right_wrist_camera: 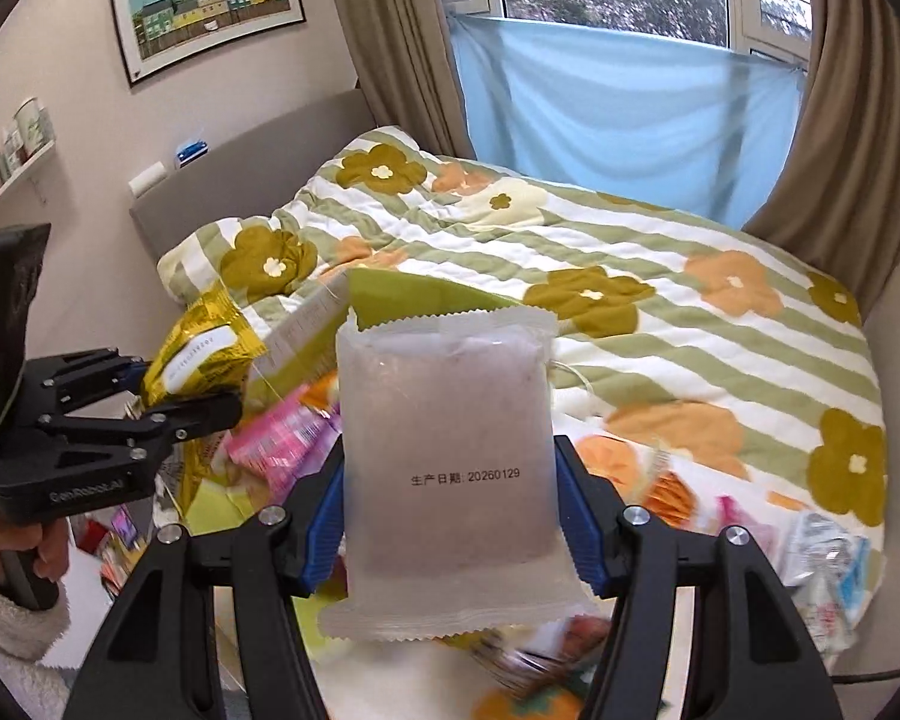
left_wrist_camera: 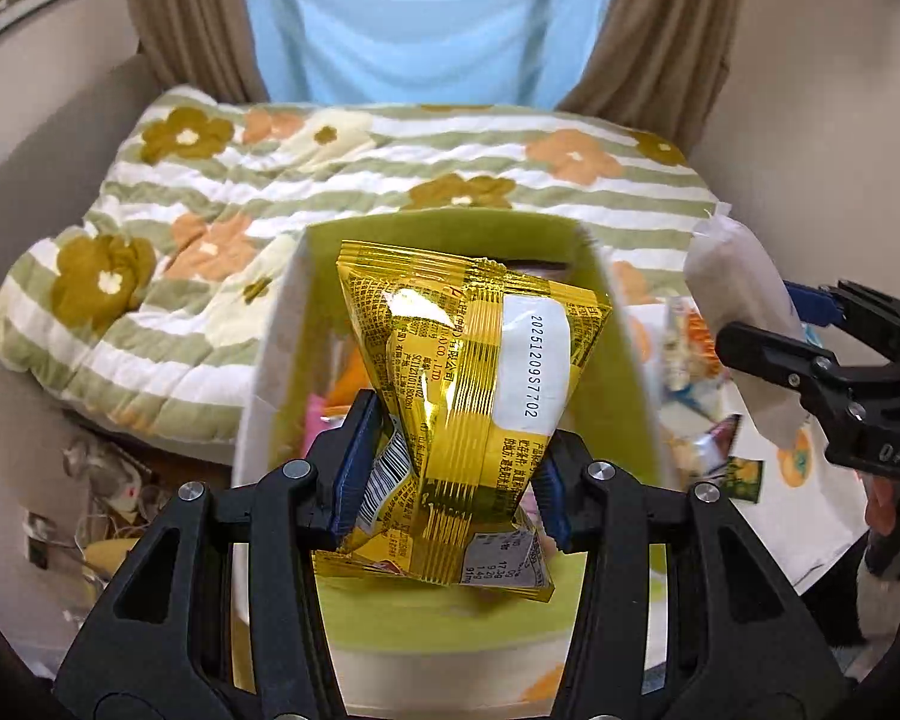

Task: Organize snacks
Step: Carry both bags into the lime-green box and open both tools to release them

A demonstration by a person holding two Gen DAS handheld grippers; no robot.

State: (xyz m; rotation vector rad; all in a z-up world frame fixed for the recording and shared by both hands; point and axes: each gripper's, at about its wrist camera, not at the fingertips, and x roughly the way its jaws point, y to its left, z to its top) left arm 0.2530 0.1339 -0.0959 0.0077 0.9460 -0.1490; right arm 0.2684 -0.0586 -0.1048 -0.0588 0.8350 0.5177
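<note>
Much of the box (left_wrist_camera: 624,324) is hidden behind the gold packet (left_wrist_camera: 462,414) in the left wrist view, so only its green inner walls and pale outer side can be seen. What lies inside it is blurred: pink and orange wrappers are glimpsed low in the box, and a dark strip near its far wall cannot be identified. In the right wrist view the loose snacks (right_wrist_camera: 822,546) on the cloth (right_wrist_camera: 624,456) are smeared, and their print cannot be read. Part of a hand (right_wrist_camera: 48,546) and a fleecy sleeve (right_wrist_camera: 6,618) are cut off at the left edge.

The gold packet is clamped between the blue pads (left_wrist_camera: 354,456) of the left gripper (left_wrist_camera: 450,468), pinched in at its waist and held above the open box. A white strip on it is printed "20251209S7702", and "CO.,LTD." and a barcode can be made out; the rest is too small.

The white pouch (right_wrist_camera: 450,462) is gripped at both side edges by the right gripper (right_wrist_camera: 456,516), upright, over the scattered snacks near the box. "20260129" is stamped on it after a few Chinese characters. "GenRobot.AI" is read on the left gripper's body, seen from the right.

A floral quilt (right_wrist_camera: 660,252) covers the bed behind.
</note>
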